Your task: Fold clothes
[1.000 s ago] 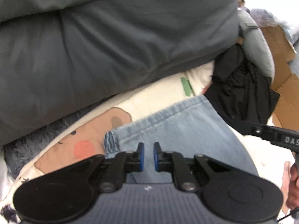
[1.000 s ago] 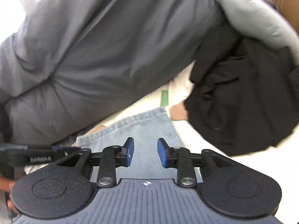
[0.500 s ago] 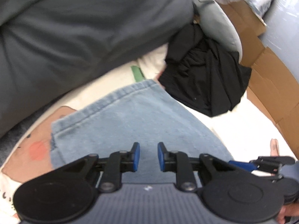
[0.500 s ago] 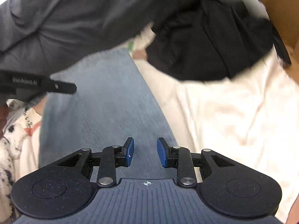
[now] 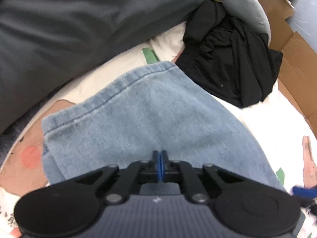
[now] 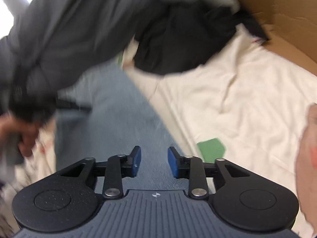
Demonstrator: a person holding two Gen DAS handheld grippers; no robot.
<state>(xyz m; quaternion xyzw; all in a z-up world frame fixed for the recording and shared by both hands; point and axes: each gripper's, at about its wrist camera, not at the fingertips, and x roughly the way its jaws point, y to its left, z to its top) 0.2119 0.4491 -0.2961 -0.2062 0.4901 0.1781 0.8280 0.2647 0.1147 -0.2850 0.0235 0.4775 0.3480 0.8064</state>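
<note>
The left gripper [image 5: 159, 159] is pressed closed, its blue pads meeting with only a thin seam between them, low over the light blue jeans [image 5: 150, 117]. Whether a pinch of denim sits between the pads cannot be told, since the fingertips cover that spot. The right gripper [image 6: 154, 161] hangs with its jaws well apart and nothing between them, directly above the same jeans [image 6: 116, 123].

The jeans lie flat on a cream bedsheet [image 6: 227, 91] with printed patches, their stitched hem [image 5: 111, 91] turned toward the far edge of the bed. Just beyond the hem's right corner rests a crumpled black garment [image 5: 231, 59], and behind it a pale grey cushion [image 5: 243, 6]. A dark grey duvet [image 5: 79, 19] bulks along the far left side. Brown cardboard [image 5: 293, 65] stands at the right edge of the bed.

In the right wrist view the person's left hand [image 6: 17, 130] is a smear at the left border, and much of the far scene is smeared too. The lower ends of the jeans are cut off beneath both gripper bodies.
</note>
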